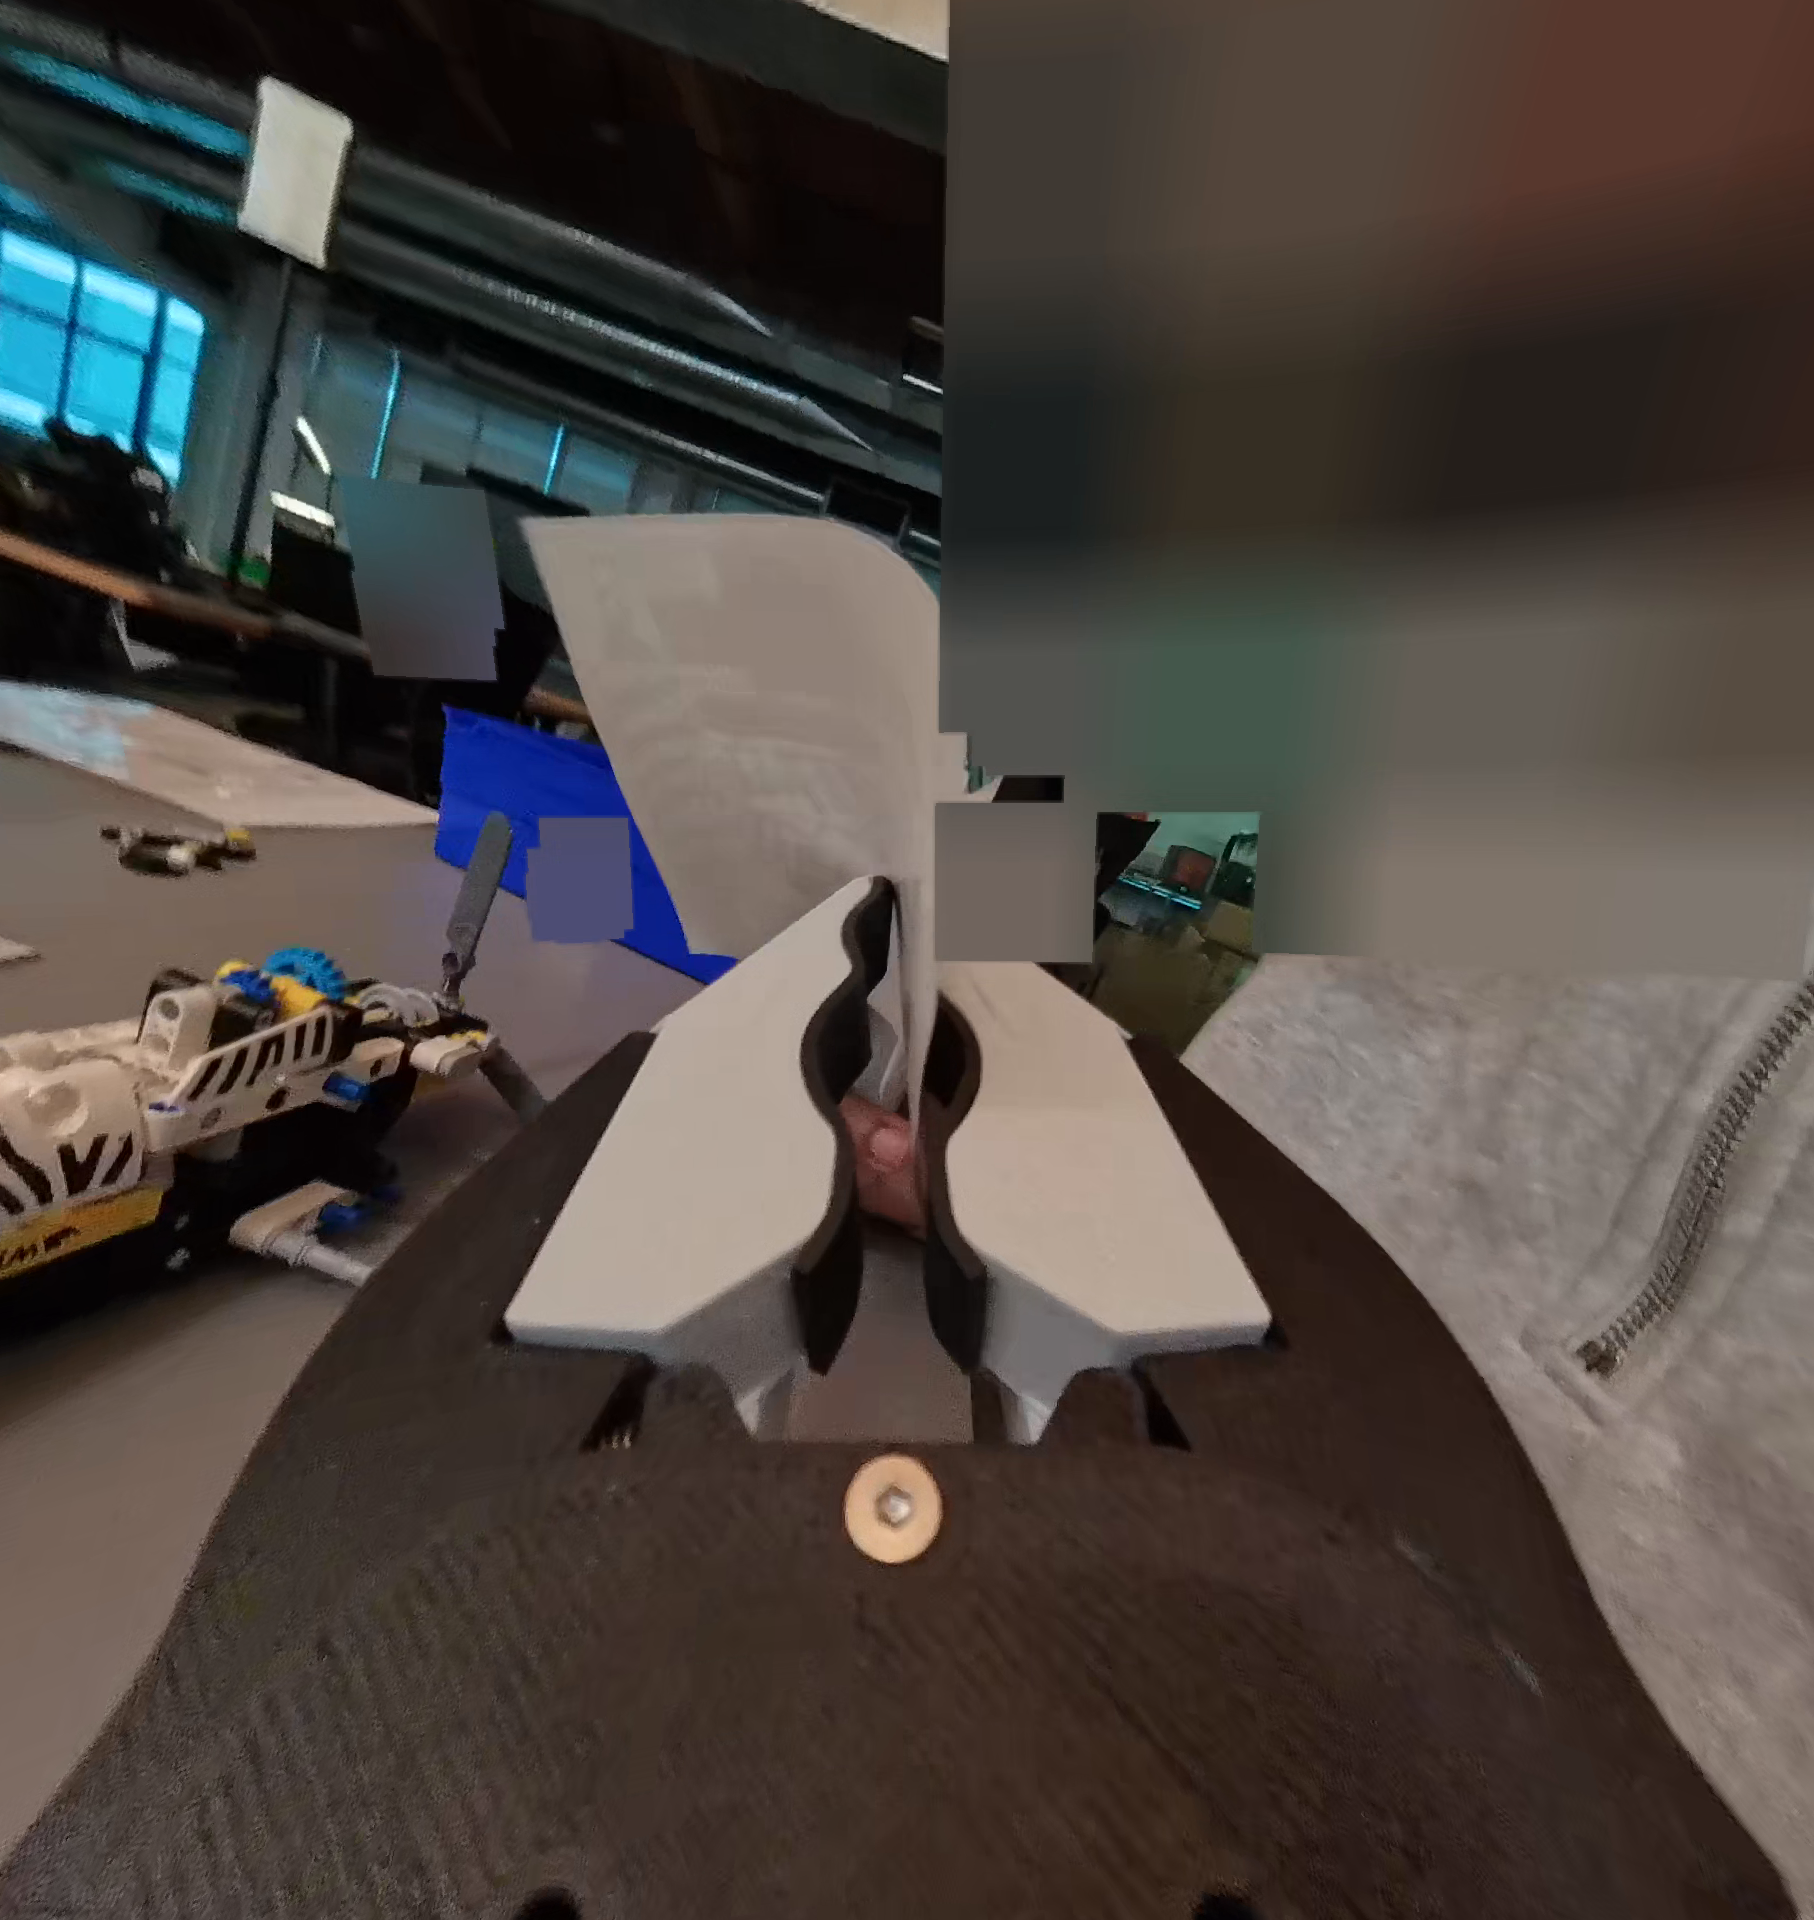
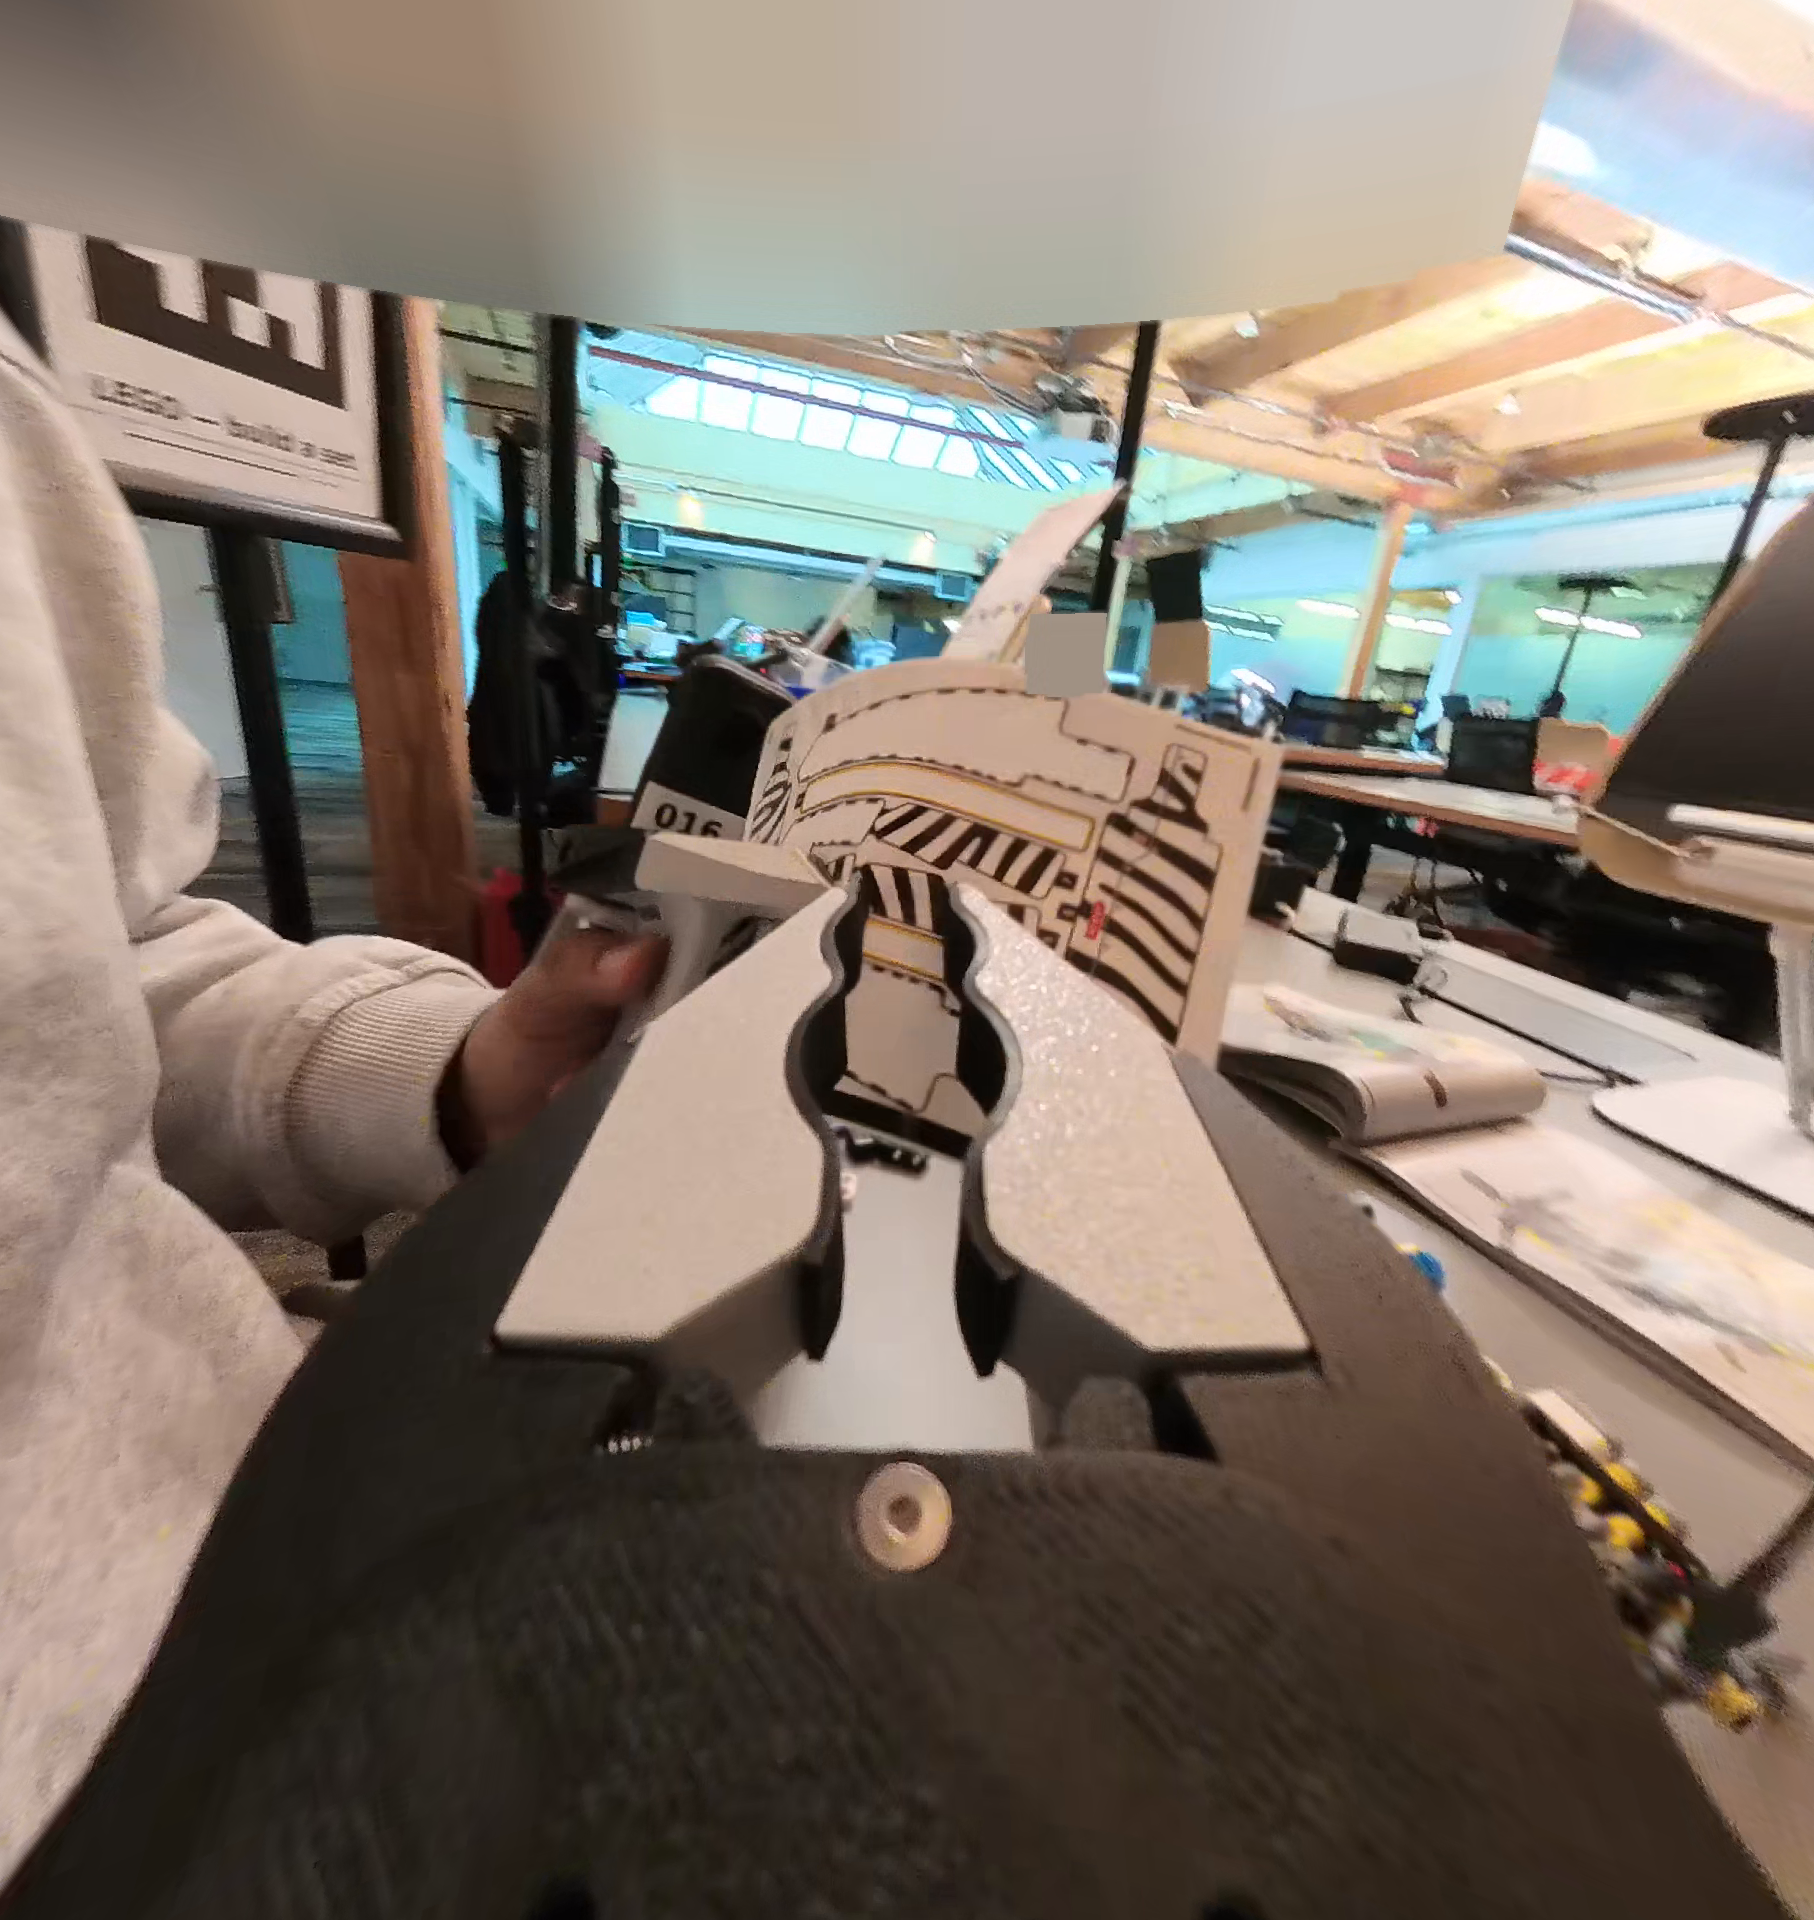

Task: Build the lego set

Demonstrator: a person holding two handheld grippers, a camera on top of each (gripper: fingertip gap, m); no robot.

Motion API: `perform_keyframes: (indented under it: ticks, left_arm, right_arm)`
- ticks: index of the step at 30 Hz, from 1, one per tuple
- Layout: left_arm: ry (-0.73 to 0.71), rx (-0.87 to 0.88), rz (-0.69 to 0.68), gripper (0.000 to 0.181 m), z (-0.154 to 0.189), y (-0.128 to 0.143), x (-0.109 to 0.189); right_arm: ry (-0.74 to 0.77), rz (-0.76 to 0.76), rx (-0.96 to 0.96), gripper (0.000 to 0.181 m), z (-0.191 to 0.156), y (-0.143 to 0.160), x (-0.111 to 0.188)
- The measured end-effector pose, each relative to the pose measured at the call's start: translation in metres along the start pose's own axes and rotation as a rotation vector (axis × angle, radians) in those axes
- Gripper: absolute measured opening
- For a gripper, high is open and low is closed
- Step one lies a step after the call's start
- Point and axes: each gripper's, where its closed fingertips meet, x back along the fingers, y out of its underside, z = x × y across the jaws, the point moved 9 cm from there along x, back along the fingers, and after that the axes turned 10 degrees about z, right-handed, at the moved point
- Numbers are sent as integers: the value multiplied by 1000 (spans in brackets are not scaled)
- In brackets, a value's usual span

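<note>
Tool in your left hand is pinched on the bottom edge of the sticker sheet, which stands upright from its tips toward 12 o'clock, blank back facing that camera. Your right tool has its fingers a little apart and grips nothing that I can see; the printed face of the sheet lies straight ahead at 12 o'clock, just beyond the tips. The sheet's long axis runs from 9 to 3 o'clock across the right view, so my judgement is that the right tool is placed to peel a zebra-striped sticker while the left steadies. The lego car rests on the surface at 9 o'clock of the left tool, well apart from the sheet. Printed marks show on the car's yellow side, on the sheet, and on a black-and-white marker sign at 10 o'clock in the right view. An open instruction booklet lies at 3 o'clock.
</note>
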Motion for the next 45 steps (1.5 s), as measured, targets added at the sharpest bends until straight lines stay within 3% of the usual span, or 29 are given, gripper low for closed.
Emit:
perform_keyframes:
  ticks: [8, 16, 45]
  left_arm:
    - [193, 79, -6, 0, 13, 0, 4]
    - [228, 71, -6, 0, 15, 0, 4]
    - [174, 131, 25, 0, 7, -1, 5]
  right_arm:
    - [-190, 70, -197, 18, -6, -2, 0]
    - [-265, 58, -432, 33, -1, 3, -3]
    - [-227, 50, -409, 26, 0, 4, -1]
